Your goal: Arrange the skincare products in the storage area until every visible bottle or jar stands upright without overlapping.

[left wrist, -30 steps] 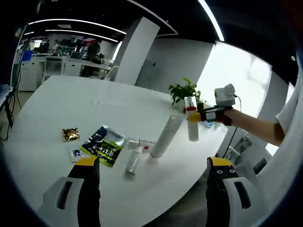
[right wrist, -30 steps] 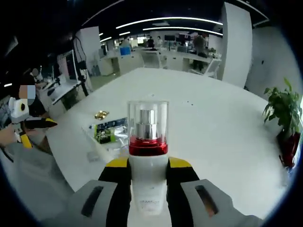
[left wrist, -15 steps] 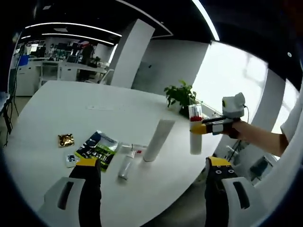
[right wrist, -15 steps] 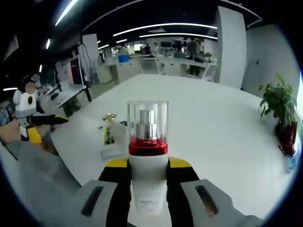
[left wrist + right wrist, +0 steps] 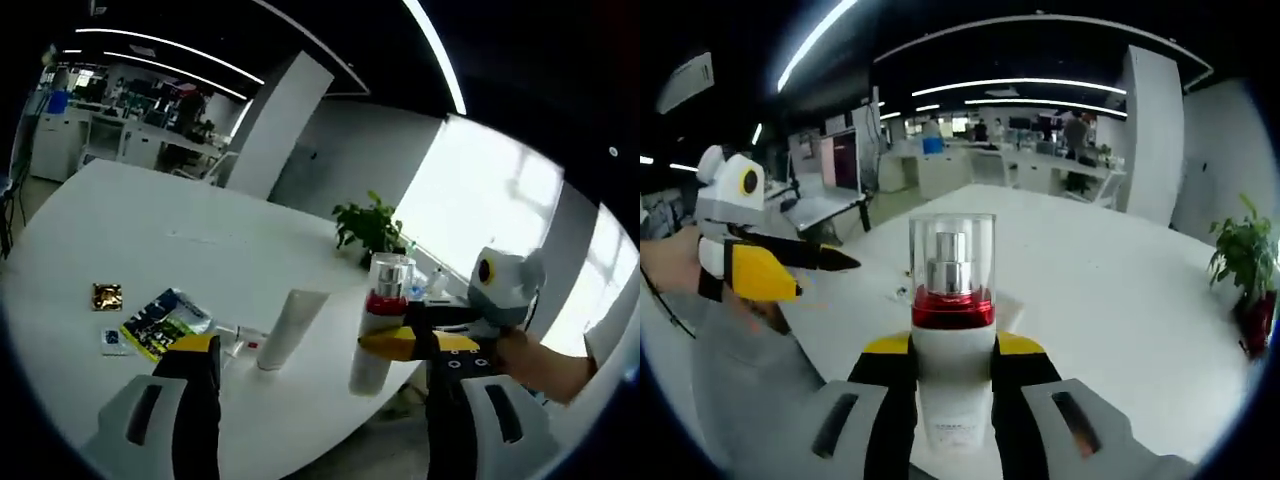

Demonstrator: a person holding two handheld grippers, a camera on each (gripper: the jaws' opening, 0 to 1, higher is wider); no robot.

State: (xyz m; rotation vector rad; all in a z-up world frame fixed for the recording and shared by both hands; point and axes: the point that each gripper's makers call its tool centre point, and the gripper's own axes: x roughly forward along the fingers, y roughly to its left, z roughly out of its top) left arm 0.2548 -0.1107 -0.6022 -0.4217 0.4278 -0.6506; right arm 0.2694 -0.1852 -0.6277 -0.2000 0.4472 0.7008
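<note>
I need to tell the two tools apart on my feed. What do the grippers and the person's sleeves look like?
Both match. The left gripper has black jaws with yellow tips on light grey bodies with a dark slot each. The right gripper looks alike; seen in the left gripper view, it has yellow-and-black jaws and a white housing. A grey sleeve shows in the right gripper view.

Glossy white plastic pump bottle (image 5: 952,375), clear cap, metallic pump.
</note>
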